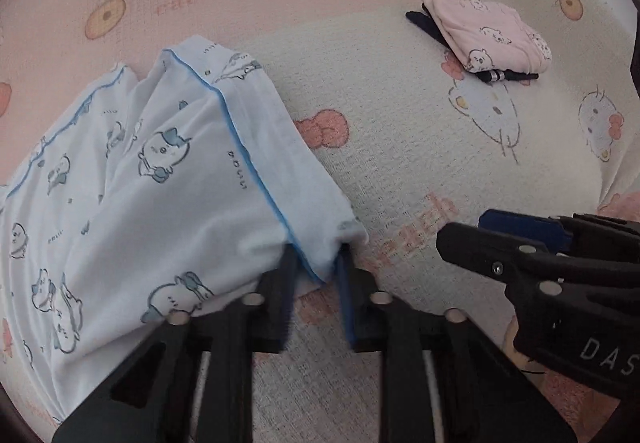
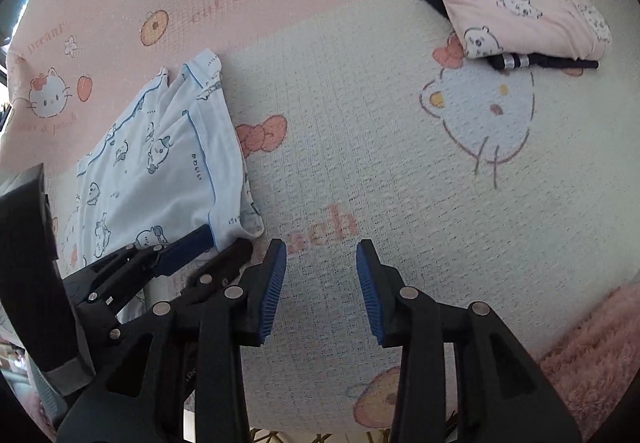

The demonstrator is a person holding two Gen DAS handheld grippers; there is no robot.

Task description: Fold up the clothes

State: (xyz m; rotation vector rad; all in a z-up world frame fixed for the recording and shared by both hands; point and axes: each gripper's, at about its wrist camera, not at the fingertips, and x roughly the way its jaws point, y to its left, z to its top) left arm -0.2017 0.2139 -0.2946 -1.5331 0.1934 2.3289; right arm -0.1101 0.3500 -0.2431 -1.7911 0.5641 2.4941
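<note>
On the patterned bed cover (image 2: 360, 123), the left claw (image 1: 316, 275) pinches the blue garment's (image 1: 160, 171) corner (thin hold, may slip); the right claw (image 2: 321, 283) is spread, empty.

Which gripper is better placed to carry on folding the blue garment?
Left. The left gripper is at the corner of the blue garment, the cloth between its fingers. The right gripper is open over bare blanket.
</note>
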